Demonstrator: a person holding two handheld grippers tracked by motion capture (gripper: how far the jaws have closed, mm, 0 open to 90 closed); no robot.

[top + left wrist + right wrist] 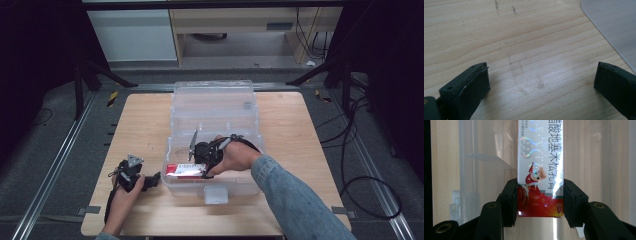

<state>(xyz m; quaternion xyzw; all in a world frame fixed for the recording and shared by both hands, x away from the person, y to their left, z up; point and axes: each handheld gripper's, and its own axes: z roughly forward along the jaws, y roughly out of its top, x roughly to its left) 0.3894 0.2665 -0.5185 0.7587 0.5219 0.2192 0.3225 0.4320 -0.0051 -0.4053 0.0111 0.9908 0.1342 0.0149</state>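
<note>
A clear plastic storage box (215, 186) stands on the wooden table (145, 115) with its lid (212, 92) tipped back. My right gripper (201, 170) reaches into the box from the right and is shut on a red and white medicine carton (184, 171). In the right gripper view the carton (540, 160) sits between both pads, gripped at its red end by my right gripper (540, 195). My left gripper (156, 178) rests on the table just left of the box. Its jaws stand wide apart over bare wood, and the left gripper (541, 82) holds nothing.
A grey latch (216, 194) sticks out from the box's front wall. A rounded corner of the clear box (614, 25) is at the upper right of the left gripper view. Cables (350, 150) lie on the floor to the right of the table.
</note>
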